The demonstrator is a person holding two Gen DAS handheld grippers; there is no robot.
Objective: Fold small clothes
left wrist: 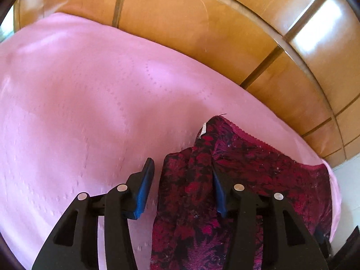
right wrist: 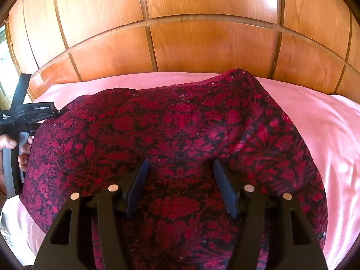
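Observation:
A dark red and black floral garment (right wrist: 180, 117) lies spread on a pink sheet (right wrist: 326, 123). My right gripper (right wrist: 180, 164) hovers over its near middle, jaws open, with nothing pinched between the blue pads. In the left wrist view one end of the garment (left wrist: 247, 157) rises in a fold with a white tag. My left gripper (left wrist: 181, 166) stands open around that fold. The cloth drapes against the right finger (left wrist: 219, 193), while the left pad (left wrist: 144, 189) is clear of it. The right wrist view shows the left gripper (right wrist: 33, 112) at the garment's left edge, held by a hand (right wrist: 13, 144).
A glossy wooden panelled headboard (right wrist: 202, 45) rises directly behind the bed. The pink sheet (left wrist: 78, 90) stretches wide to the left of the garment. At the right the sheet's edge (left wrist: 333, 180) drops off beside a pale surface.

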